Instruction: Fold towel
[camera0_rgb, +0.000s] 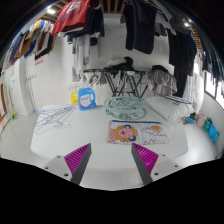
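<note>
A small towel (136, 131) with a colourful cartoon print lies flat on the white table (60, 140). It is just beyond my fingers and a little to the right. My gripper (112, 152) is open and empty. Its two fingers with magenta pads (78, 158) are spread wide above the bare table, short of the towel's near edge. Nothing is between them.
A clear glass bowl (125, 104) stands behind the towel. A blue and white packet (86, 97) stands to the left of the bowl. Clear hangers (54, 118) lie at the left and small items (204, 122) at the right. Clothes racks (150, 25) and stools (120, 72) stand beyond the table.
</note>
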